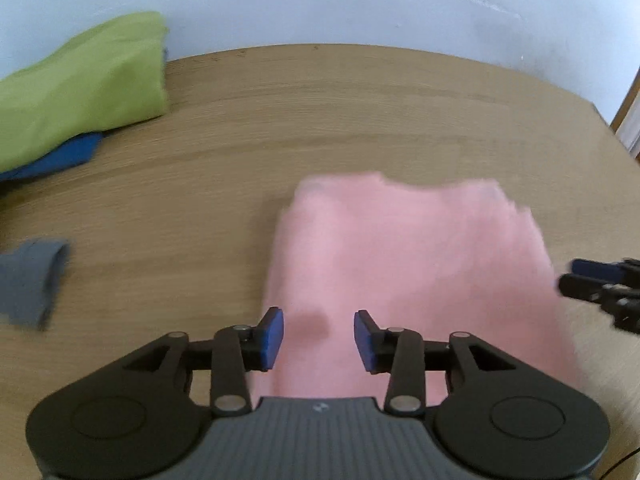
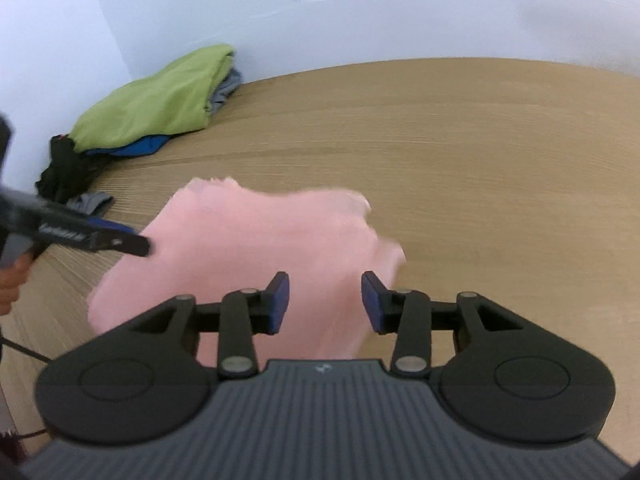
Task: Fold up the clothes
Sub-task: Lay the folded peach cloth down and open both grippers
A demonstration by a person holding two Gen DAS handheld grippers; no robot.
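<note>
**Both grippers open over folded pink cloth**

Pink cloth [image 1: 412, 280] lies folded on the wood table [image 1: 320, 120], nearer the front edge, roughly rectangular. Edges are smeared by motion blur in both views; fold lines cannot be made out.

Left gripper [image 1: 319, 340]: jaws apart, blue pads clear of each other, nothing clamped between them. It hangs above the near-left part of the cloth; a small dark shadow sits on the fabric just ahead of the left pad. Whether the tips touch the fabric cannot be told.

Right gripper [image 2: 325, 302]: jaws apart, nothing between the pads. It sits over the near-right part of the cloth, with the right pad about over the cloth's right edge. In the left wrist view it shows at the far right edge of the frame, beside the cloth's right side.

From the right wrist view, the left gripper enters from the left, its tip over the cloth's left edge; part of a hand [image 2: 10, 280] is visible behind it.

Other items: green garment [image 1: 80, 88] on top of a blue one [image 1: 60, 160], far left by the wall [image 1: 360, 8], well apart from the pink cloth. Grey piece [image 1: 32, 280] on the table to the left. Dark garment [image 2: 64, 168] next to the pile.
</note>
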